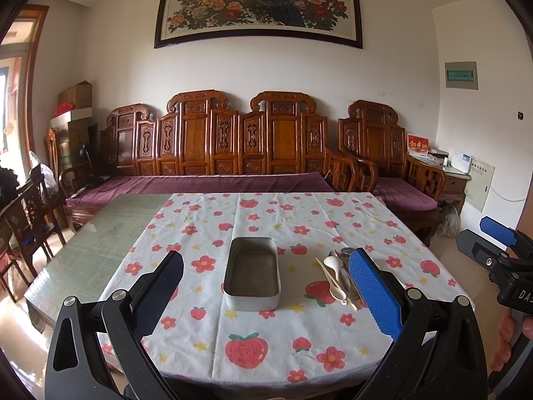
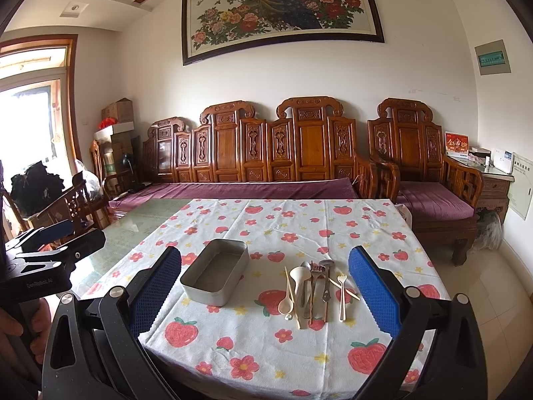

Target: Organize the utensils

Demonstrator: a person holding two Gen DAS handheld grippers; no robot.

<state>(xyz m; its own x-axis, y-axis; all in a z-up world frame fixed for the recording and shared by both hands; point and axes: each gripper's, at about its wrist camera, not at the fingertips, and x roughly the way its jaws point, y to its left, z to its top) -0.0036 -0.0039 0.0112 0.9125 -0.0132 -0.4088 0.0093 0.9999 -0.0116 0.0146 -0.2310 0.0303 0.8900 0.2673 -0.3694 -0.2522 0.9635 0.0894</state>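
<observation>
While hovering near the table edge, left gripper (image 1: 266, 286) and right gripper (image 2: 266, 286) both spread wide, holding nothing. Utensils (image 2: 313, 288) heaped just right of metal tin (image 2: 216, 275), on strawberry tablecloth (image 2: 266, 350).

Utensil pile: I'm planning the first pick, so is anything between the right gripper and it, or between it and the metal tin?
Nothing visible. The right gripper, jaws open, faces the utensil pile across bare tablecloth. The empty metal tin sits just left of the pile, with only cloth between them.
</observation>
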